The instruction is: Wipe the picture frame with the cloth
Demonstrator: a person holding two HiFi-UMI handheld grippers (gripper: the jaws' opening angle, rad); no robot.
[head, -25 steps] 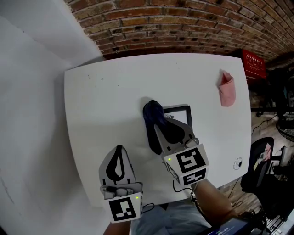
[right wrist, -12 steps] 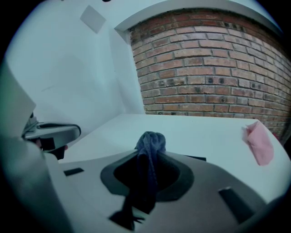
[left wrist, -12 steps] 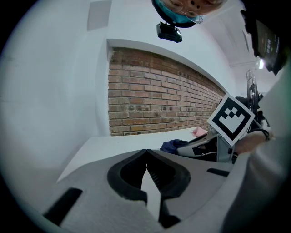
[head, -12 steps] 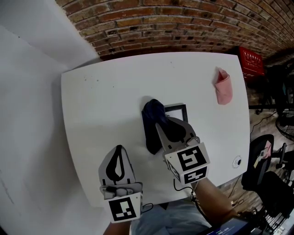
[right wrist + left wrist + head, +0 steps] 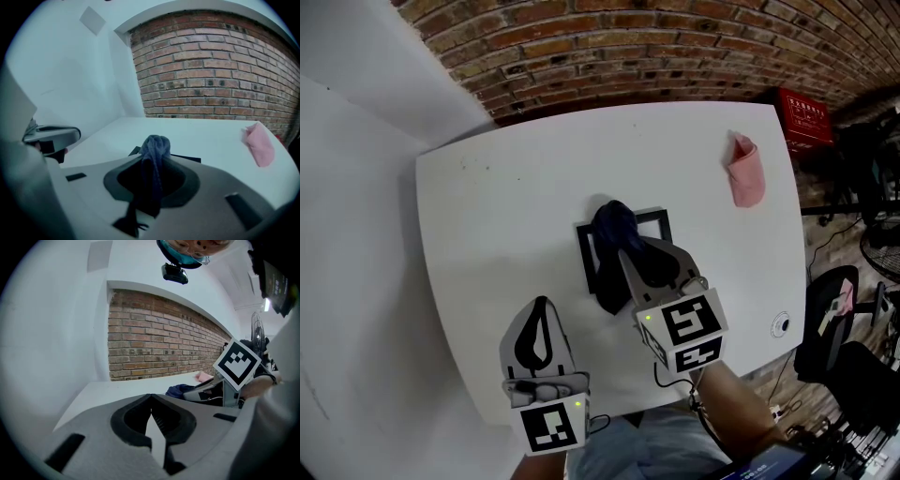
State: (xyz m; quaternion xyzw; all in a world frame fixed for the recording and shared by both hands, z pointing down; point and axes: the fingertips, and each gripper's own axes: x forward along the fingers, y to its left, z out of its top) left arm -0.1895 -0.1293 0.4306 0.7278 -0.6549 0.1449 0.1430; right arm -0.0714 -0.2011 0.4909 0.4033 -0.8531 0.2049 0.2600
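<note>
The grey two-jaw left gripper is held low and near the person's body, pointing forward; seen along its own length, the left gripper has its jaw tips pressed together; the black-and-white left marker cube faces upward; the grey two-jaw right gripper reaches further forward, angled slightly leftward; its jaws are clamped on a bunched dark blue cloth that pokes out past the tips; the right marker cube tilts upward; the bare right forearm runs back toward the lower right.

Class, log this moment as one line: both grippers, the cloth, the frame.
left gripper: shut, empty | right gripper: shut on cloth | cloth: over frame | pink rag: apart, far right
</note>
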